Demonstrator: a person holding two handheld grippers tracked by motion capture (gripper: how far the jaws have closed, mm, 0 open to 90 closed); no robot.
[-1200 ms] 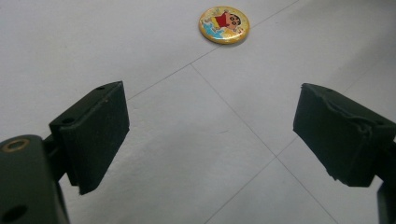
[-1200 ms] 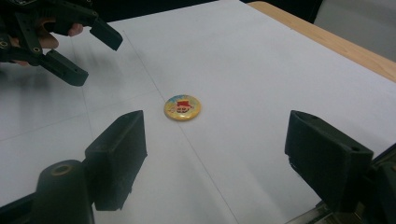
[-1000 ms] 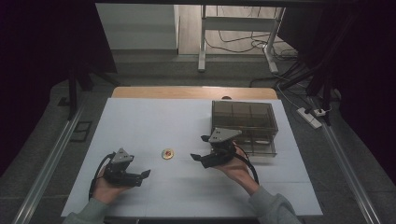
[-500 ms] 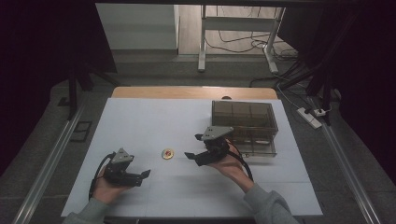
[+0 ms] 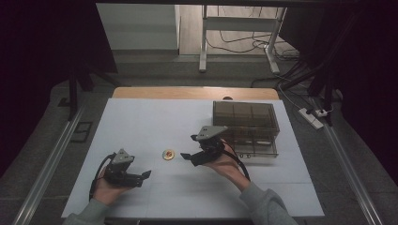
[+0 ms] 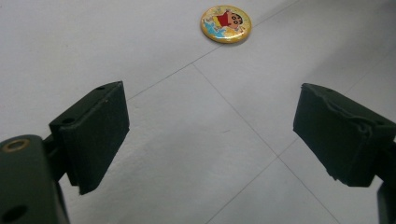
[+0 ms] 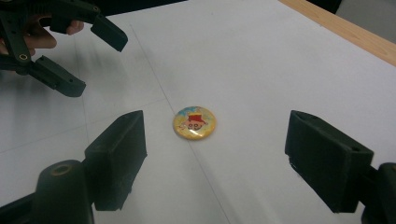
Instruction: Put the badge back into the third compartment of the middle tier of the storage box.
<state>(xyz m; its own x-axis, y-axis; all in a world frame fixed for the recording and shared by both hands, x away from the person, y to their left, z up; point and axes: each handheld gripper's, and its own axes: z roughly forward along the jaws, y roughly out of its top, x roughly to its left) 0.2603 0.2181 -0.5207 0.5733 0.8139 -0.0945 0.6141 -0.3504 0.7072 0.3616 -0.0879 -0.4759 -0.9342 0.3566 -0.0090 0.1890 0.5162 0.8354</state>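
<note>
A small round yellow badge [image 5: 168, 154] with a cartoon figure lies flat on the white table [image 5: 155, 122]. In the right gripper view the badge [image 7: 194, 122] sits just ahead of the wide-apart jaws. My right gripper [image 5: 188, 148] is open, a short way to the badge's right, pointing at it. My left gripper [image 5: 141, 178] is open too, low at the front left, with nothing between its jaws. The left gripper view has the badge [image 6: 226, 23] farther off, near the top. The left gripper [image 7: 79, 60] also appears at the top left of the right gripper view.
A clear plastic compartment box [image 5: 245, 126] stands on the table right behind my right hand. The table's wooden far edge [image 5: 187, 92] runs along the back. Metal rails flank the table, and cables and a power strip [image 5: 310, 117] lie on the floor beyond.
My right gripper has moved left, away from the box and toward the badge. The left gripper and the badge have stayed in place.
</note>
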